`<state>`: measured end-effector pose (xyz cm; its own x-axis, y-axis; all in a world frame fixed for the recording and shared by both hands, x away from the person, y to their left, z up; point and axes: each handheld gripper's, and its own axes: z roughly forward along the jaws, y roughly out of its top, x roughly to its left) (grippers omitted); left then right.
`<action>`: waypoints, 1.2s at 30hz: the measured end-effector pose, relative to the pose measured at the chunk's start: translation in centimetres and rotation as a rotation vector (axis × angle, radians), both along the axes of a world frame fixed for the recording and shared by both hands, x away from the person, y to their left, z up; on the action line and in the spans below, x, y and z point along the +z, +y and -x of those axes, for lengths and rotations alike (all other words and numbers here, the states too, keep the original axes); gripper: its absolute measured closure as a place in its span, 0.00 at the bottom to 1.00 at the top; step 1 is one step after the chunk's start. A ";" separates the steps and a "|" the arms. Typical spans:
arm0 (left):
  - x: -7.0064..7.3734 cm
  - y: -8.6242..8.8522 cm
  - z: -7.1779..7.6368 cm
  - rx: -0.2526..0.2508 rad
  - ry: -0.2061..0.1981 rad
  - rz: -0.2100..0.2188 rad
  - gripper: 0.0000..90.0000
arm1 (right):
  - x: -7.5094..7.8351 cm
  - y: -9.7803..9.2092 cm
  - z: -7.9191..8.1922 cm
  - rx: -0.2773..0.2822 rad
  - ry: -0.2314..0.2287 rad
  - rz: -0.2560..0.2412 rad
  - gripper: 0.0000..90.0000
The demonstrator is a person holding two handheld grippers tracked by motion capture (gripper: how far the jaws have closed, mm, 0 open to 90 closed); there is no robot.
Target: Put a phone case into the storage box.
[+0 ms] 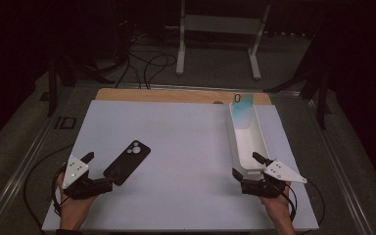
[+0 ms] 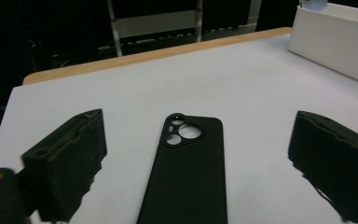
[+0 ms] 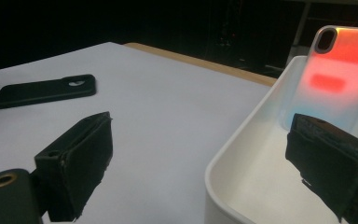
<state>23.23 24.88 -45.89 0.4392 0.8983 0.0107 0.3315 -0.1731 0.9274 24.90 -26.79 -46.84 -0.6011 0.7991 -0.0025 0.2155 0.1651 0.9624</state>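
Note:
A black phone case [image 1: 128, 162] lies flat on the white mat, camera cutout toward the far side. My left gripper [image 1: 99, 169] is open just behind its near end; in the left gripper view the case [image 2: 188, 168] lies between the two jaws. A long white tray [image 1: 256, 139] stands at the right, and a shiny iridescent phone case [image 1: 242, 111] leans against its far wall. My right gripper [image 1: 246, 164] is open at the tray's near end. In the right gripper view one jaw is over the mat and the other over the tray [image 3: 242, 177], facing the iridescent case [image 3: 335, 79].
The white mat [image 1: 181, 147] covers a wooden table whose far edge [image 1: 176, 95] shows. A white metal stand [image 1: 220, 39] and cables are on the floor behind the table. The black case [image 3: 44, 91] also lies far left in the right gripper view.

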 end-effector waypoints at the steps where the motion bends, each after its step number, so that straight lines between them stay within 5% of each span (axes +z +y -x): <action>1: 0.0 0.1 0.0 -0.004 -0.002 0.002 0.03 | 0.0 0.0 0.0 -0.001 -0.002 0.001 0.08; 9: 0.1 0.5 -0.2 -0.005 0.002 0.005 0.00 | -0.1 -0.1 0.0 0.000 -0.001 -0.016 0.09; 23: 0.0 1.1 -1.9 -0.035 0.124 -0.019 0.00 | 0.0 0.0 -0.3 -0.007 0.005 -0.019 0.09; 36: -0.8 0.4 -3.8 -0.076 0.210 -0.106 0.00 | 0.0 -0.1 -0.4 -0.008 0.008 -0.018 0.09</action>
<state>27.02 25.33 -46.68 0.5077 0.8615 0.0041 0.4977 -0.2971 0.8148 25.28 -26.92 -46.84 -0.5944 0.8040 0.0165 0.2240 0.1458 0.9636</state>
